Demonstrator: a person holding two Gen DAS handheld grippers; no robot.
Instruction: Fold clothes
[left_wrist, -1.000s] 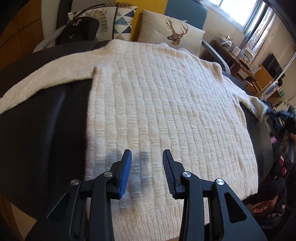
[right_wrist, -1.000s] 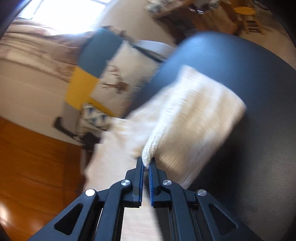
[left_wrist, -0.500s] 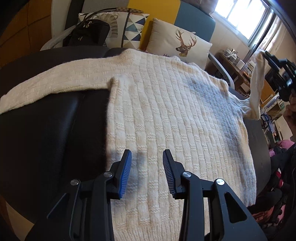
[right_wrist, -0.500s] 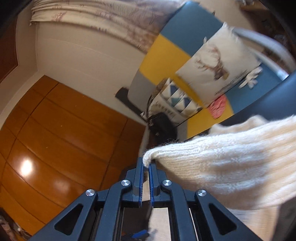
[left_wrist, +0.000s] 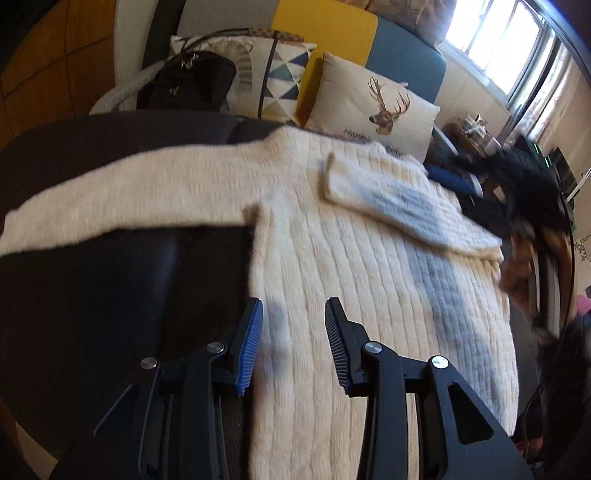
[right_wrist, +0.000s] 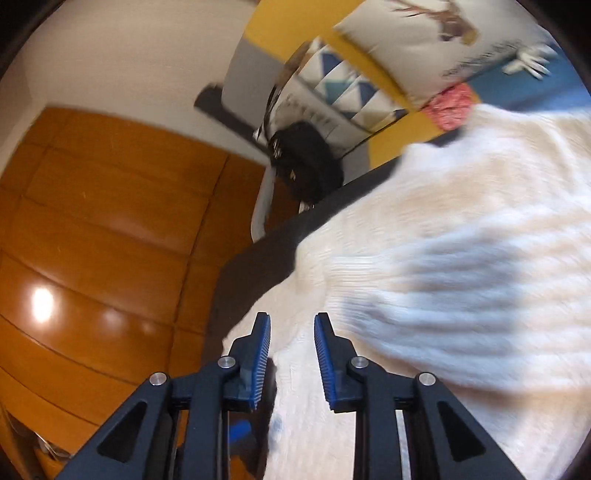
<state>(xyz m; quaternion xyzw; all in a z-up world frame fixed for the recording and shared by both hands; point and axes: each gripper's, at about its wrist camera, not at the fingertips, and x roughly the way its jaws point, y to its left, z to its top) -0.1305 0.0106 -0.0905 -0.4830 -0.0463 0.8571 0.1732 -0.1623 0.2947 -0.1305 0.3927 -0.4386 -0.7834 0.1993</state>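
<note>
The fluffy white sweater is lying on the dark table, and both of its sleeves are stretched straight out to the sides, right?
Not quite. Only one sleeve of the sweater is stretched out to the side on the dark table. The other sleeve is folded across the sweater's body, as the left wrist view shows.

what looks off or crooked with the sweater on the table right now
Only the fold is uneven: on the cream sweater, one sleeve lies slanted across the chest, while the other sleeve is spread straight out over the dark table. No damage or spills are visible.
</note>
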